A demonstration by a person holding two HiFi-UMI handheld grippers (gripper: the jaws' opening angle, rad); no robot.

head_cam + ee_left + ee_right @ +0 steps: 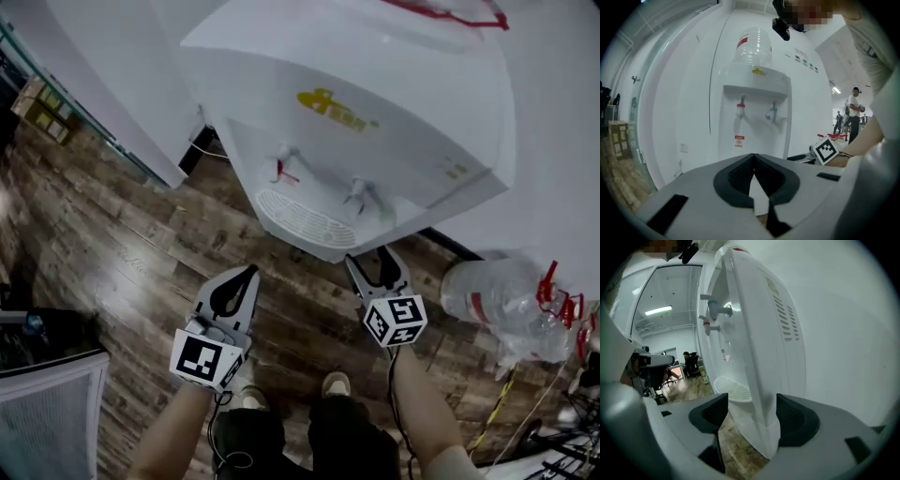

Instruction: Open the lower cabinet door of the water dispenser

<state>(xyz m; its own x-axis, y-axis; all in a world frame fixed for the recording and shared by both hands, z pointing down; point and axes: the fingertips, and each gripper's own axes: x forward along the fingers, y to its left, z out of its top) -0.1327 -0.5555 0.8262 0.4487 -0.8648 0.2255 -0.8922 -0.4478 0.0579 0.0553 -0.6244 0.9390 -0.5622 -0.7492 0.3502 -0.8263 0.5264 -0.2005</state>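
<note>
Plainly white water dispenser (375,141) (yellow logo (336,105)).

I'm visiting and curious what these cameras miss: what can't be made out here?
Lower cabinet door: in the head view the water dispenser hides it under its own top; in the left gripper view the left gripper covers it.
Right gripper: jaws stand apart around the water dispenser's corner; the right gripper view doesn't show whether the pads touch it.
Red label under the taps: print too small, left gripper view.
</note>
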